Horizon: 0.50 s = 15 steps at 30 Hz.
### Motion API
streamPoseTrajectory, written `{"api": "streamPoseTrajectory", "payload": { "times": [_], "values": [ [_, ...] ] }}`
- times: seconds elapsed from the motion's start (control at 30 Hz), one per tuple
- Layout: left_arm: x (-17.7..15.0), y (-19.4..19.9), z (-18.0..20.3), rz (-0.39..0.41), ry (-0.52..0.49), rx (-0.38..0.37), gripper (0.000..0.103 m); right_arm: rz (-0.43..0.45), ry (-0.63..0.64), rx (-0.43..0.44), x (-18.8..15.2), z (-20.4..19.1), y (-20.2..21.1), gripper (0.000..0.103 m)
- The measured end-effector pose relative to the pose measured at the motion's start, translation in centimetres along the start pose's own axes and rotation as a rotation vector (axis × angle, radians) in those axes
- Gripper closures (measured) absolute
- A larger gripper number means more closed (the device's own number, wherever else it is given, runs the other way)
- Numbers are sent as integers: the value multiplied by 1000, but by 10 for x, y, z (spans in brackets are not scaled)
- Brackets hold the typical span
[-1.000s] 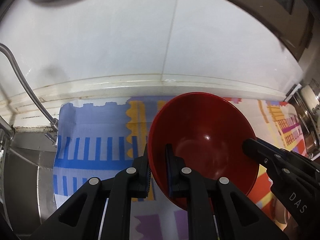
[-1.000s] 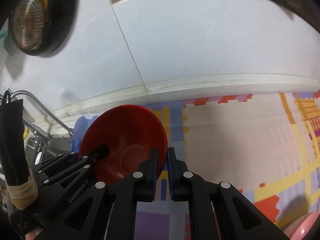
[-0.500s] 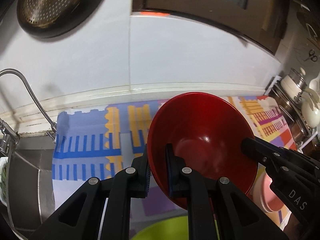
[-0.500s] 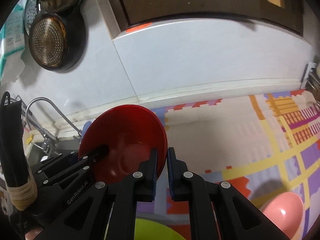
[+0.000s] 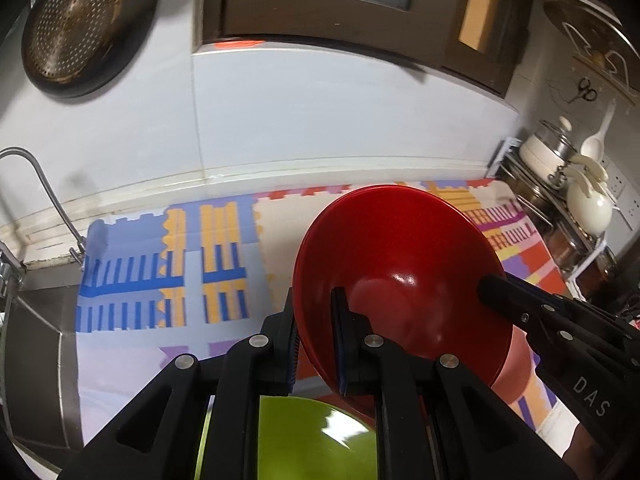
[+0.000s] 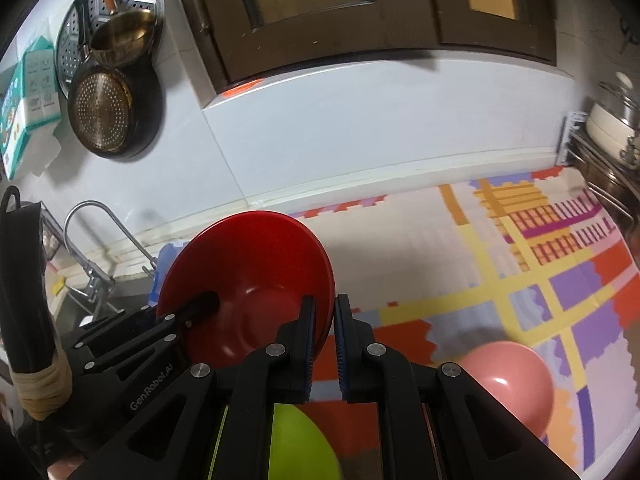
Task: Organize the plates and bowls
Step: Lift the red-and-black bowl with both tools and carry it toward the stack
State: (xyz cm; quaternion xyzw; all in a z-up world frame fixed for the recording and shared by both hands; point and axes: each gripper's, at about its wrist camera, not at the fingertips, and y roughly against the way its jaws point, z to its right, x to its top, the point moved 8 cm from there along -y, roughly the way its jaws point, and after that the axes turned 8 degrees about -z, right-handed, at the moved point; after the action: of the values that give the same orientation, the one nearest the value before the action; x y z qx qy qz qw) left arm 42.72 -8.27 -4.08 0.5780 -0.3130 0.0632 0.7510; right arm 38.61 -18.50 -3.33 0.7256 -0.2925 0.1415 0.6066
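A glossy red bowl hangs tilted in the air over the patterned mat, held by both grippers at opposite sides of its rim. My left gripper is shut on the rim's left side. The right gripper reaches in from the right. In the right wrist view the red bowl is at the left, with my right gripper shut on its right rim and the left gripper clamped on the far side. Below lie a lime green dish and a pink bowl.
A colourful mat covers the counter up to the white wall. A steel sink with a tap lies to the left. Pans hang on the wall. A rack with pots and a ladle stands at the right.
Both grippers have lifted the red bowl and drawn it back from the wall. The green dish and the pink bowl have come into view beneath.
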Motion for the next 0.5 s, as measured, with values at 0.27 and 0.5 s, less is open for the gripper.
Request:
{"api": "streamPoseTrajectory", "payload": {
  "times": [0.27, 0.5],
  "values": [
    [-13, 8, 45, 0, -22, -19, 88, 21, -7, -24, -16, 37, 33, 92],
    [-26, 9, 80, -10, -45, -25, 88, 24, -20, -32, -29, 66, 51, 92]
  ]
}}
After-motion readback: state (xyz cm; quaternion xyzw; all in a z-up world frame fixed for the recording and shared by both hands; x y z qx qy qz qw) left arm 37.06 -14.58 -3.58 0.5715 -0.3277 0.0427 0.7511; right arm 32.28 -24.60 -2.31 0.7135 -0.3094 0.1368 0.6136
